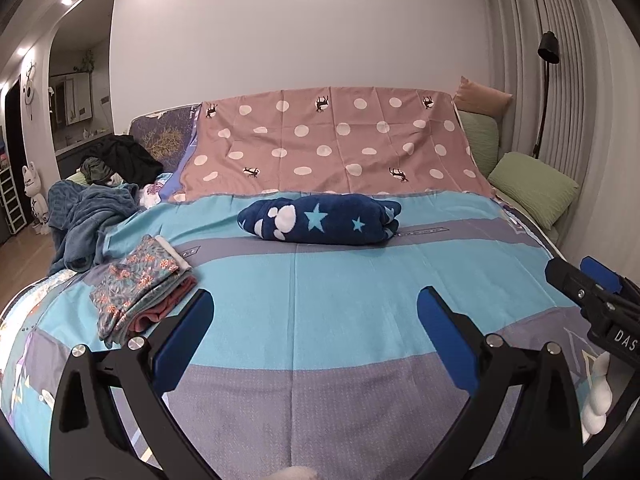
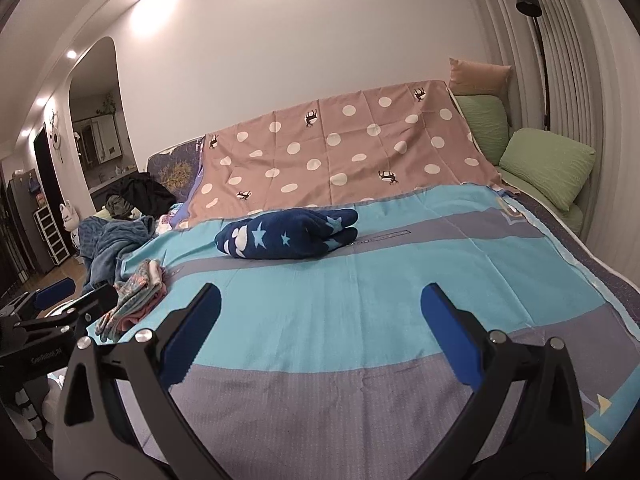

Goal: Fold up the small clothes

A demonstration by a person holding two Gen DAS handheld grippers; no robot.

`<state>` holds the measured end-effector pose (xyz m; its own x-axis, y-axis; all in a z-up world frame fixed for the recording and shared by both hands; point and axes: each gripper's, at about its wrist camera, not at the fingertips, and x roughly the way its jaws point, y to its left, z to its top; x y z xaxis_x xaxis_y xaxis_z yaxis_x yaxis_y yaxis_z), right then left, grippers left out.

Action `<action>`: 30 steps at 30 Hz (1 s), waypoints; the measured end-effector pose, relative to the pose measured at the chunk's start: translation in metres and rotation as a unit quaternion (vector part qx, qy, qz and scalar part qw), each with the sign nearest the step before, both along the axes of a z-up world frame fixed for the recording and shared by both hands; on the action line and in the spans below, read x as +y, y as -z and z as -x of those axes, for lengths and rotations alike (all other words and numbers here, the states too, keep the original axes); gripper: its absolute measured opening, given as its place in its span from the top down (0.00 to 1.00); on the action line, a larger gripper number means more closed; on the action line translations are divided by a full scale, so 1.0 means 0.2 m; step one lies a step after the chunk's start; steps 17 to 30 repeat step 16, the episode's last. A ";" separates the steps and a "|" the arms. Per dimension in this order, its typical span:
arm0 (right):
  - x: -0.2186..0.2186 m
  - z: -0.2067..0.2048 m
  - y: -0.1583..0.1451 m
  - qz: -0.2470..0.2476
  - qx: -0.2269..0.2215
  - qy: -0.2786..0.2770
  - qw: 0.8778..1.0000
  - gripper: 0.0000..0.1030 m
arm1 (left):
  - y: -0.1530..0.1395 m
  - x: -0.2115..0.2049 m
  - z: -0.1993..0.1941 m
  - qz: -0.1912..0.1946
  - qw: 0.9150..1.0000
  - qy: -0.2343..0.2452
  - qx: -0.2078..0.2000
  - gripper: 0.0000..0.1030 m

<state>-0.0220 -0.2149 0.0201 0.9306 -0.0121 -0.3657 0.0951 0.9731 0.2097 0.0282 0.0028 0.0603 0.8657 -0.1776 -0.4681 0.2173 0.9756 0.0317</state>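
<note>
Nearest the lenses, my left claw [image 1: 314, 330] and right claw [image 2: 320, 326] hover with jaws spread wide, gripping nothing, over the bare striped bed cover [image 1: 340, 280]. Just left of my left claw lies the folded stack [image 1: 140, 284] of floral and pink small clothes, touching the bed. Farther, straight ahead, rests the navy star garment [image 1: 320, 220], a rolled bundle whose long axis runs left to right across my reach. By my judgement, neither claw is clearly nearer.
</note>
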 end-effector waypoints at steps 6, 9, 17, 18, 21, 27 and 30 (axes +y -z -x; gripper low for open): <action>0.01 0.00 0.02 -0.002 0.009 -0.001 1.000 0.02 | 0.01 -0.05 0.05 -0.030 0.999 -0.001 -0.020 0.01; 0.01 -0.01 0.03 -0.003 0.015 0.001 1.000 0.02 | 0.01 -0.06 0.06 -0.027 1.000 0.005 -0.016 0.01; 0.02 -0.01 0.03 0.005 0.018 0.002 1.000 0.02 | 0.03 -0.06 0.04 -0.023 1.000 0.012 -0.009 0.01; 0.02 -0.01 0.03 0.005 0.018 0.002 1.000 0.02 | 0.03 -0.06 0.04 -0.023 1.000 0.012 -0.009 0.01; 0.02 -0.01 0.03 0.005 0.018 0.002 1.000 0.02 | 0.03 -0.06 0.04 -0.023 1.000 0.012 -0.009 0.01; 0.02 -0.01 0.03 0.005 0.018 0.002 1.000 0.02 | 0.03 -0.06 0.04 -0.023 1.000 0.012 -0.009 0.01; 0.02 -0.01 0.03 0.005 0.018 0.002 1.000 0.02 | 0.03 -0.06 0.04 -0.023 1.000 0.012 -0.009 0.01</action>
